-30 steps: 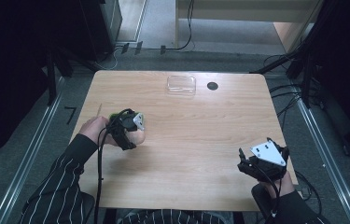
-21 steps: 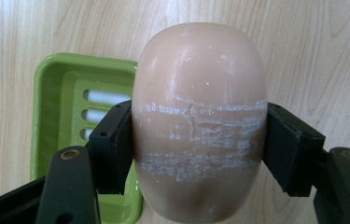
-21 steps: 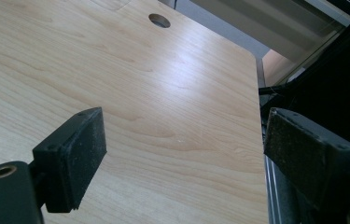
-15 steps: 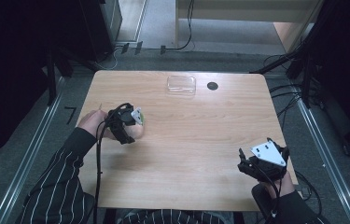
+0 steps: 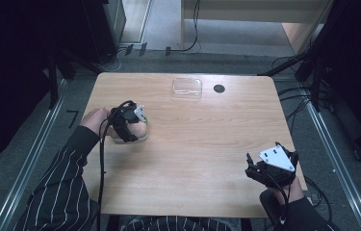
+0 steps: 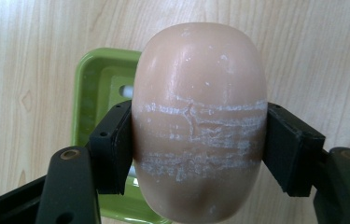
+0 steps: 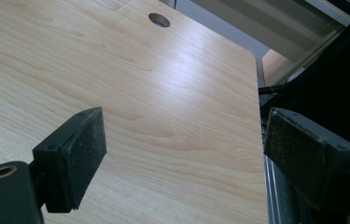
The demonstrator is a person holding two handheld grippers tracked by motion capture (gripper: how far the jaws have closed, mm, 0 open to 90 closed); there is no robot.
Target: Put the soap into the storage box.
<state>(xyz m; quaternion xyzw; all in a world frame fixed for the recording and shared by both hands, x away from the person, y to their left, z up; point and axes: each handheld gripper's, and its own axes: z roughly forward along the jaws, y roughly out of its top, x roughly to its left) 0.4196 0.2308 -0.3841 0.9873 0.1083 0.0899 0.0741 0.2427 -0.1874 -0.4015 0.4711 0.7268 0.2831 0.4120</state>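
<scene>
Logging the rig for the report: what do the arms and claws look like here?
Both claws are black, each with two flat rectangular jaw pads. The right claw carries a grey three-cornered plate; the left claw trails a black cable. Both arms wear dark sleeves with thin white stripes.

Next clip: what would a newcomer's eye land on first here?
The pink soap bar, clamped between the left gripper's jaws above a green dish at the table's left side. Next, the right gripper at the near right corner, jaws wide open on nothing. A clear plastic lid lies at the far edge.
</scene>
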